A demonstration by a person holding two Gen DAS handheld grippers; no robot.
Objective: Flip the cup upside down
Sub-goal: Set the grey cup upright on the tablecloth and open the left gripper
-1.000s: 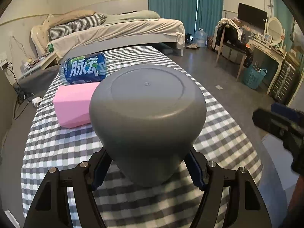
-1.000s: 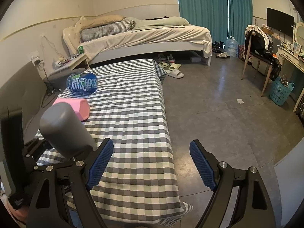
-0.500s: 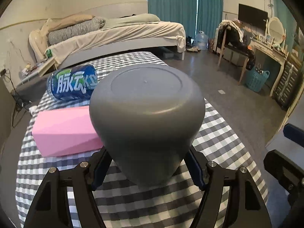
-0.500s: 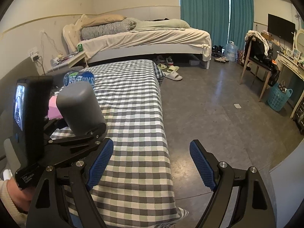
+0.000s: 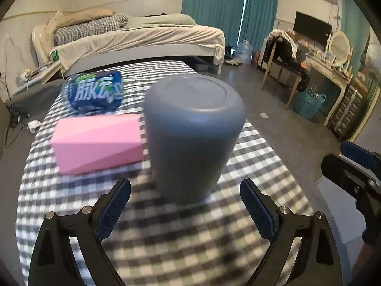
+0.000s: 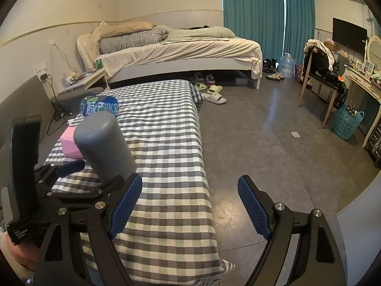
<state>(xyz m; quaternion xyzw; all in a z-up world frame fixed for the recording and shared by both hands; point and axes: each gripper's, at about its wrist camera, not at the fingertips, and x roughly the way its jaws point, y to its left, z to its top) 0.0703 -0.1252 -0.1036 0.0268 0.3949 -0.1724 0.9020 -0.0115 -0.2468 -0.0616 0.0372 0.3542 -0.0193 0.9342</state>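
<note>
The grey cup (image 5: 193, 133) stands upside down on the checked tablecloth (image 5: 166, 233), its flat base facing up. My left gripper (image 5: 185, 209) is open just behind it, with a blue pad on each side of the cup and a gap to each. The cup also shows in the right wrist view (image 6: 104, 143), with the left gripper at its foot. My right gripper (image 6: 190, 205) is open and empty over the table's right edge, away from the cup.
A pink block (image 5: 97, 140) lies just left of the cup. A blue bottle (image 5: 95, 93) lies on its side behind the block. The table edge drops to a grey floor (image 6: 273, 143) on the right. A bed (image 6: 181, 52) stands beyond.
My left gripper has opened and let go of the cup, which now stands upside down on the cloth. The gripper has drawn back a little. The right gripper has hardly moved.
</note>
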